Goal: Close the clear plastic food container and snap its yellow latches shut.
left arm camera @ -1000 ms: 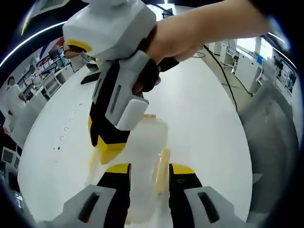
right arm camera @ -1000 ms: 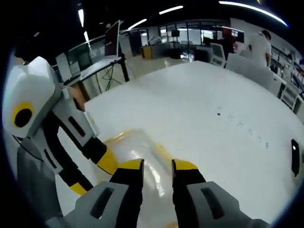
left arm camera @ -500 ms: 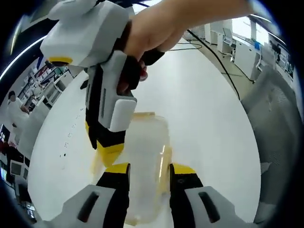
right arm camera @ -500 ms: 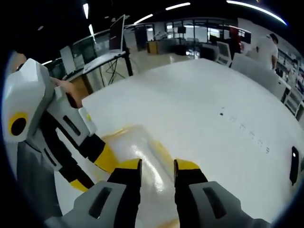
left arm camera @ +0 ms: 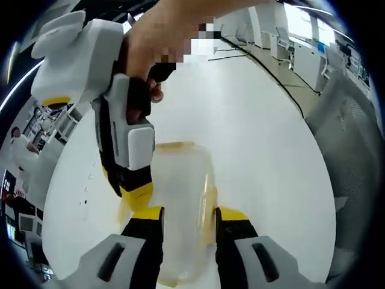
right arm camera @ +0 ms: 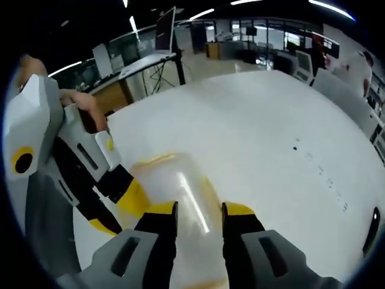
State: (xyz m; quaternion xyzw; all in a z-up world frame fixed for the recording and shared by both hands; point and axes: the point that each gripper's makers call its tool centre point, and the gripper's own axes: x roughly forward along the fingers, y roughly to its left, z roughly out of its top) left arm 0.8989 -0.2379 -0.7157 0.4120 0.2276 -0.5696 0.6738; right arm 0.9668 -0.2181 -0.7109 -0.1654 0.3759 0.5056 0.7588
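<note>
Clear plastic container [left arm camera: 180,198], no readable label, white table [left arm camera: 258,150]

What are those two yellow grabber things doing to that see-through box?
A person is holding a gripper in each hand and working on a clear plastic food container that sits on a white table. The left gripper and the right gripper both hover right at the container, coming at it from opposite sides. The lid looks to be on. A yellow latch runs along one side; whether it is snapped shut is hard to tell.
</note>
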